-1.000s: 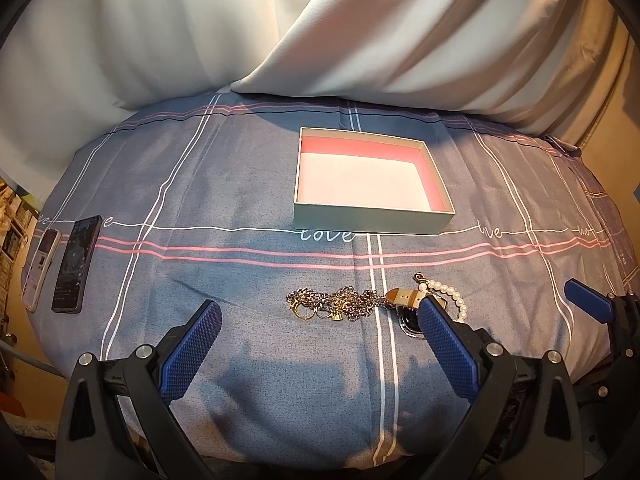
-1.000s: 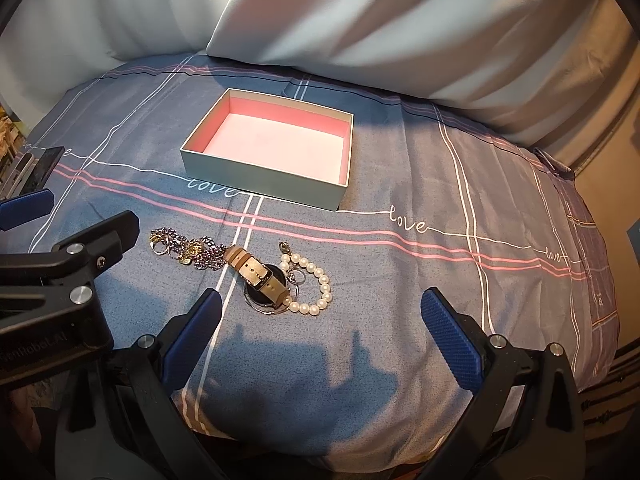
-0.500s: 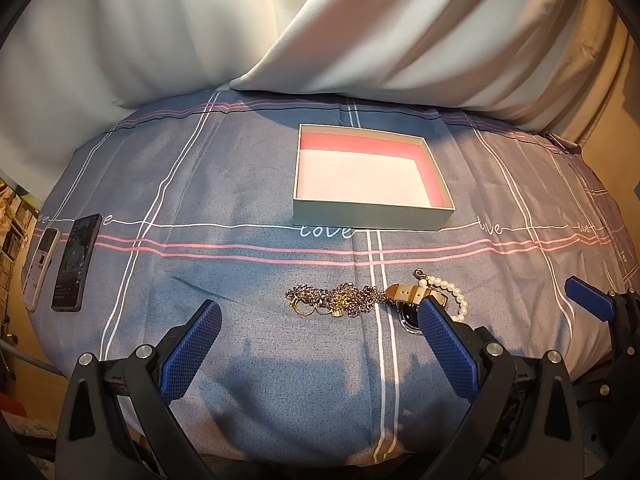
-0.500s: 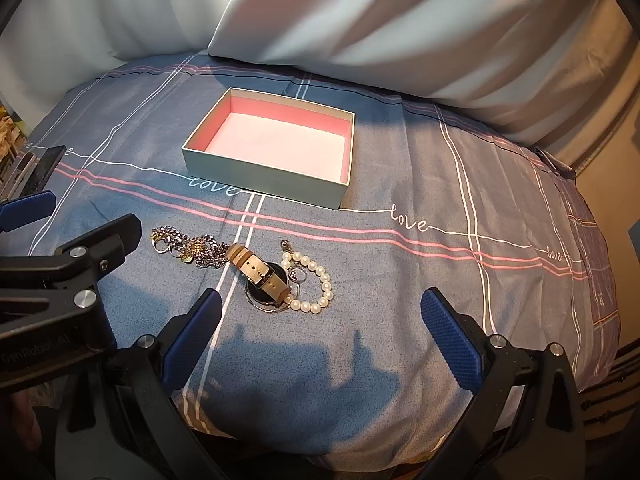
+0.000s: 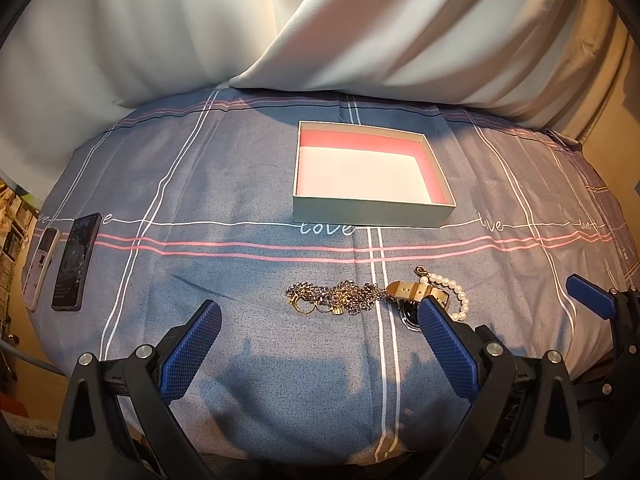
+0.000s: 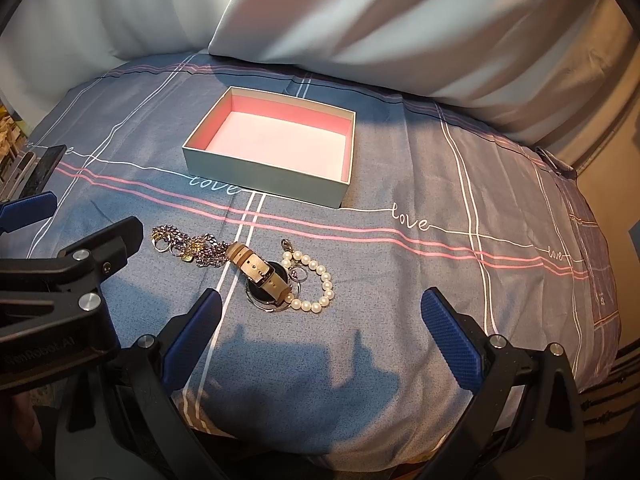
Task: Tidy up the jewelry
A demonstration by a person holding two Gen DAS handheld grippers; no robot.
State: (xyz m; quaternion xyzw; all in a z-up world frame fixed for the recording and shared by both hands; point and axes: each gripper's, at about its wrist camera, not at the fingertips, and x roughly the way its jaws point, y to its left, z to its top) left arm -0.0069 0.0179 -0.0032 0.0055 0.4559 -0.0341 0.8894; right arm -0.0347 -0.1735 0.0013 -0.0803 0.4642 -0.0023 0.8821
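Observation:
An empty pale box with a pink lining [image 5: 368, 212] [image 6: 260, 176] lies on the blue bedsheet. In front of it lie a tangled chain with gold rings [image 5: 336, 298] [image 6: 188, 244], a watch with a tan strap [image 5: 416, 292] [image 6: 260, 270] and a pearl bracelet [image 5: 452, 292] [image 6: 316, 280], all touching in a row. My left gripper [image 5: 320, 320] hovers open just short of the chain. Its right finger hides part of the watch. Wide open as well, my right gripper [image 6: 320, 308] hangs near the pearls and holds nothing.
Two phones or remotes [image 5: 76, 262] lie at the sheet's left edge. White pillows [image 5: 400, 32] [image 6: 400, 20] are heaped behind the box. In the right wrist view the left gripper's black body [image 6: 60, 280] fills the left side. The bed drops off at the right.
Both views have crept slightly forward toward the jewelry. Nothing has been grasped and the jaws stay as wide as before.

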